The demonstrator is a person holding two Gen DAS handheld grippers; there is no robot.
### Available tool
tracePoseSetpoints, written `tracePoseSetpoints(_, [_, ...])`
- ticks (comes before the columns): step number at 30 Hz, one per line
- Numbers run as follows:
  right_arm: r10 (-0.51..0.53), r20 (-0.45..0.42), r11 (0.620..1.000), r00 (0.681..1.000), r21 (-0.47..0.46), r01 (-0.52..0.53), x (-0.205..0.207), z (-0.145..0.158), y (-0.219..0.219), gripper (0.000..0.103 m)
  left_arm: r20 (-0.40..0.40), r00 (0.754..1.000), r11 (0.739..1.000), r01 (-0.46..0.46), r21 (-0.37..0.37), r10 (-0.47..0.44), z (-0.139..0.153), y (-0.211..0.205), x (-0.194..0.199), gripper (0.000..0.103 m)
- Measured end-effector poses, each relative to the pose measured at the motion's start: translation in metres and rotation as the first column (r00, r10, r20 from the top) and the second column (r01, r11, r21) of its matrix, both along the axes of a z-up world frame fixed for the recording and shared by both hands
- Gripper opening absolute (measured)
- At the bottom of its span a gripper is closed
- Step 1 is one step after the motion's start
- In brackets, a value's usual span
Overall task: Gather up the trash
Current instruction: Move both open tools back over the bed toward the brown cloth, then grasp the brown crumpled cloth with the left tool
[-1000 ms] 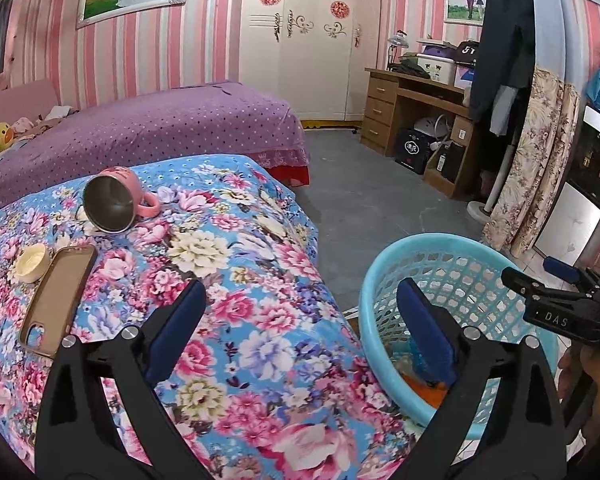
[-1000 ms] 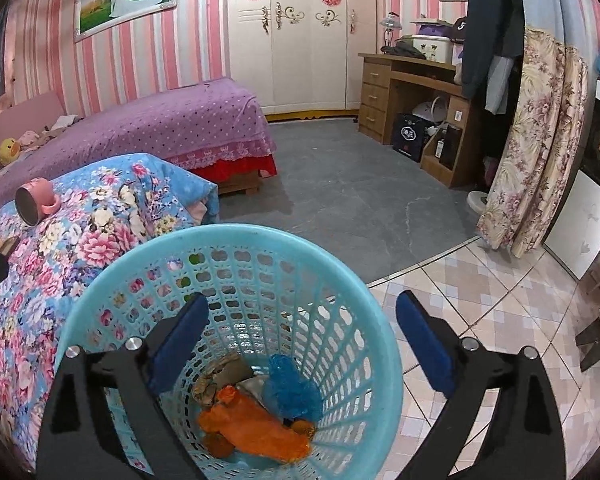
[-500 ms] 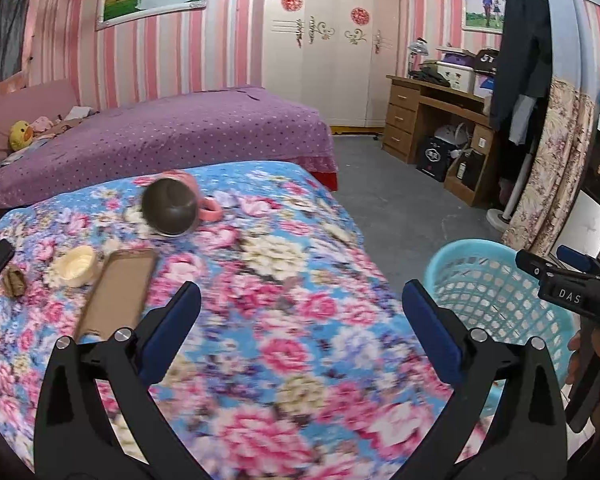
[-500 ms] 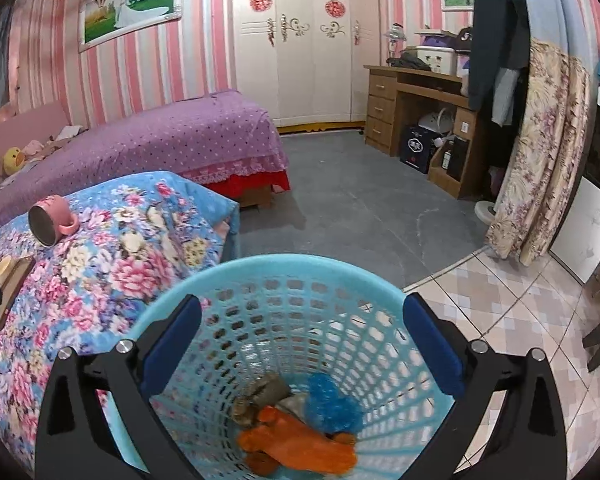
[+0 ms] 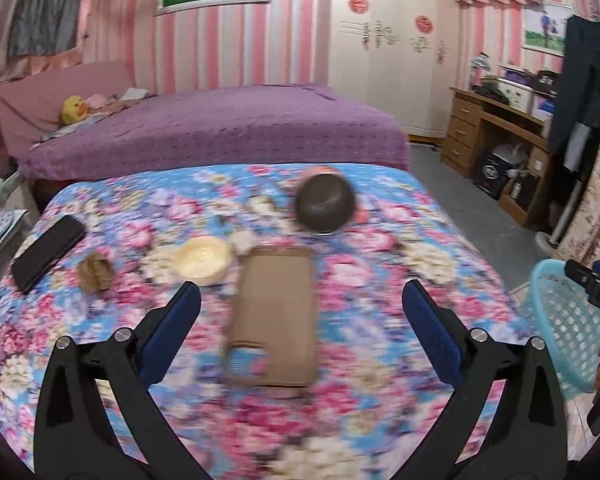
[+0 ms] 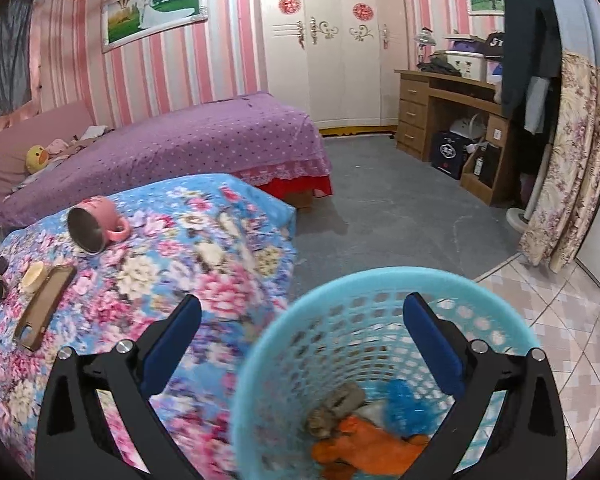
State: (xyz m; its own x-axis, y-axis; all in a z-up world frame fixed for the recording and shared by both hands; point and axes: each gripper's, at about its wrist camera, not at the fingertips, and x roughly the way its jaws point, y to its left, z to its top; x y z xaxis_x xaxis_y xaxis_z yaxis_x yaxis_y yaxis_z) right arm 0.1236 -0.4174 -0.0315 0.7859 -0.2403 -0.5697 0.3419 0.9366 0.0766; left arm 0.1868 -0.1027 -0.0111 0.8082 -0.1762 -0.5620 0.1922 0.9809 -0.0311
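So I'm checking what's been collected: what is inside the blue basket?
In the blue basket lie an orange crumpled piece, a blue crumpled piece and brownish scraps. Anything beneath them is covered, and the right gripper's fingers hide part of the inside.

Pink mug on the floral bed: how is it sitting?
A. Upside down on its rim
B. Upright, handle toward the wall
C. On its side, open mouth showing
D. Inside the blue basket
C: the mug lies tipped on the floral bed, its dark metal inside facing the camera.
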Motion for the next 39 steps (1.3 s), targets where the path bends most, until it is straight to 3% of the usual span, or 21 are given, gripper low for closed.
tracePoseSetpoints(7, [0.090, -0.024, 0.995, 0.996, -0.050, -0.091, 0.026, -0.002, 0.056, 0.098, -0.025, 0.996, 0.996, -0.085, 0.034, 0.086, -0.006, 0.063, 0.014, 0.097])
tracePoseSetpoints(11, [0.168, -0.059, 0.981, 0.984, -0.093, -0.173, 0.041, -0.007, 0.095, 0.098, -0.070, 0.989, 0.991, -0.131, 0.002, 0.131, -0.012, 0.102, 0.026, 0.097])
tracePoseSetpoints(14, [0.225, -0.078, 0.968, 0.971, -0.098, -0.232, 0.050, -0.012, 0.124, 0.098, -0.060, 0.981, 0.983, -0.183, 0.029, 0.184, -0.016, 0.126, 0.034, 0.097])
tracePoseSetpoints(23, [0.278, -0.066, 0.956, 0.958, -0.080, -0.283, 0.078, -0.010, 0.181, 0.098, -0.124, 0.971, 0.979, -0.203, 0.030, 0.206, -0.032, 0.165, 0.060, 0.097])
tracePoseSetpoints(33, [0.284, -0.095, 0.956, 0.954, -0.051, -0.290, 0.116, -0.018, 0.209, 0.098, -0.152, 0.950, 0.962, -0.269, 0.040, 0.272, -0.045, 0.183, 0.098, 0.096])
tracePoseSetpoints(36, [0.294, -0.106, 0.951, 0.950, -0.061, -0.302, 0.125, -0.020, 0.221, 0.098, -0.177, 0.947, 0.963, -0.268, 0.033, 0.269, -0.050, 0.187, 0.107, 0.085])
tracePoseSetpoints(38, [0.310, -0.112, 0.945, 0.944, -0.069, -0.319, 0.130, -0.021, 0.232, 0.098, -0.217, 0.943, 0.966, -0.258, 0.011, 0.254, -0.055, 0.190, 0.112, 0.065])
tracePoseSetpoints(39, [0.315, -0.113, 0.943, 0.942, -0.075, -0.324, 0.132, -0.021, 0.236, 0.098, -0.235, 0.943, 0.970, -0.244, -0.011, 0.234, -0.057, 0.192, 0.114, 0.061])
